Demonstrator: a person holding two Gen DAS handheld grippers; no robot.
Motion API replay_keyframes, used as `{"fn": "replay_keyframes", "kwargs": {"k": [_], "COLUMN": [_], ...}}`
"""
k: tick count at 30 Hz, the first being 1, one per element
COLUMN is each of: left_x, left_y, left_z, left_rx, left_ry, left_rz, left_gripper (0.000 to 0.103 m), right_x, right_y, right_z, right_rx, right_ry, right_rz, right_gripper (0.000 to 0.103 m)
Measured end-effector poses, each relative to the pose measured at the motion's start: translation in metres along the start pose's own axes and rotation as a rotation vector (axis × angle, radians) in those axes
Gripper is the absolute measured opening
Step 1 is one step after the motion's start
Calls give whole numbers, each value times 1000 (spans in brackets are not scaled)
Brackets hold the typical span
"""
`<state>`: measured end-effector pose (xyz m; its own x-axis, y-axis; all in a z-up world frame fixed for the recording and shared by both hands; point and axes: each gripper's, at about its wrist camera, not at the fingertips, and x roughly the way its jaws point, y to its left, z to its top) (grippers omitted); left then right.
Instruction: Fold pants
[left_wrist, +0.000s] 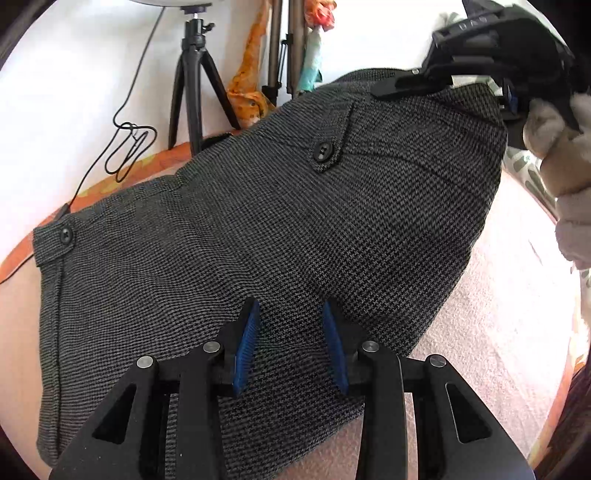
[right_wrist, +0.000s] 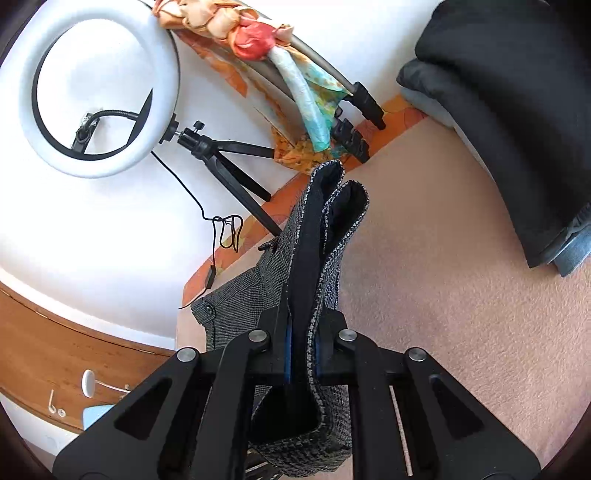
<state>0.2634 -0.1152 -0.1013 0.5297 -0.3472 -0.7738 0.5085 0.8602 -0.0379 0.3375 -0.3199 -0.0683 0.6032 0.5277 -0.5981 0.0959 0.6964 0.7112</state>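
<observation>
Dark grey houndstooth pants (left_wrist: 258, 229) lie spread on a pink surface (left_wrist: 498, 314), with a buttoned pocket flap (left_wrist: 325, 151) facing up. My left gripper (left_wrist: 291, 332) is open, its blue pads just above the fabric near the pants' near edge, holding nothing. My right gripper (right_wrist: 304, 354) is shut on a bunched edge of the pants (right_wrist: 314, 258) and lifts it off the surface. In the left wrist view the right gripper (left_wrist: 443, 79) shows at the upper right, clamped on the raised far corner, held by a gloved hand (left_wrist: 565, 147).
A ring light (right_wrist: 99, 88) on a black tripod (right_wrist: 229, 166) stands by the white wall, its cable (right_wrist: 221, 229) dangling. Colourful cloth (right_wrist: 291, 74) hangs on stand poles. A dark folded garment pile (right_wrist: 517, 110) lies at the far right of the pink surface.
</observation>
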Motion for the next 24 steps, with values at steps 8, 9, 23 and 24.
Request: {"fn": "replay_keyframes", "kwargs": {"k": [8, 9, 23, 24], "left_x": [-42, -40, -131, -139], "left_y": [51, 56, 162, 171], "left_z": [-26, -32, -41, -44], "left_rx": [-46, -52, -325, -343], "left_ry": [-21, 2, -157, -173], "left_rz": [106, 104, 83, 94], "left_gripper": [34, 34, 34, 34], "right_x": [-2, -1, 44, 50], "right_y": [45, 50, 155, 163], "right_z": [-11, -12, -55, -60], "right_rx": [-96, -102, -279, -297], "right_ry": [-22, -23, 4, 10], "right_rz": [-39, -42, -78, -83], "right_gripper": [9, 10, 9, 10]}}
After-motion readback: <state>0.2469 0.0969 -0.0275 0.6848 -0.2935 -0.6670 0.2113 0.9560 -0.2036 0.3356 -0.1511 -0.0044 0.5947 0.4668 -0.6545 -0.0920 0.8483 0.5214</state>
